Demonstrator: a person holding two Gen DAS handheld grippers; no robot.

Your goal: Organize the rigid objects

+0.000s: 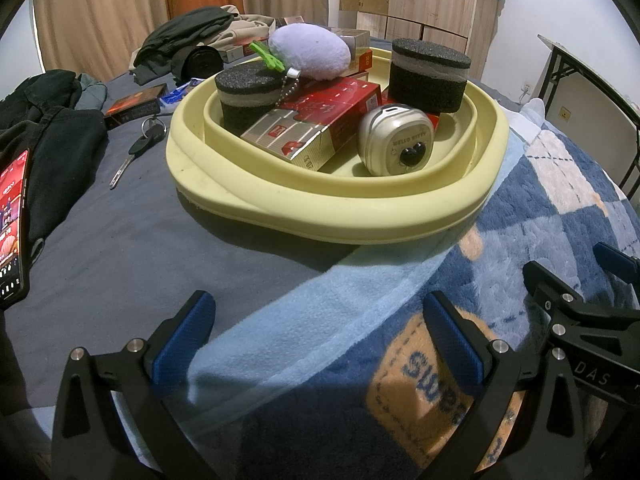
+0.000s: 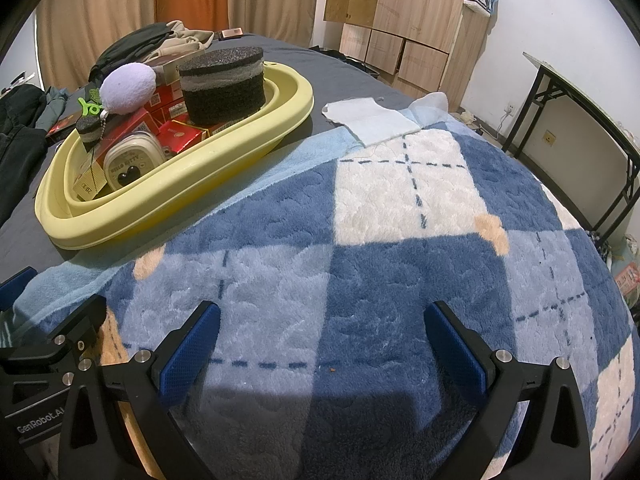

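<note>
A pale yellow basin [image 1: 320, 216] sits on the bed. It holds a large black foam cylinder [image 1: 430, 76], a smaller one [image 1: 248, 96], red cartons [image 1: 320, 116], a white Hello Kitty case [image 1: 396, 144] and a lilac plush keychain [image 1: 308, 52]. My left gripper [image 1: 316, 320] is open and empty, low over the blanket edge just in front of the basin. My right gripper [image 2: 320, 320] is also open and empty over the plaid blanket, with the basin [image 2: 160, 208] off to its far left. A key [image 1: 136, 148] and a dark red box [image 1: 134, 104] lie outside the basin.
A blue and white plaid blanket [image 2: 400, 240] covers the near bed. A lit phone [image 1: 12, 232] and dark clothes [image 1: 52, 128] lie at the left. More clothes and boxes [image 1: 236, 50] are behind the basin. A folding table [image 2: 580, 120] and wooden wardrobe [image 2: 400, 12] stand at right.
</note>
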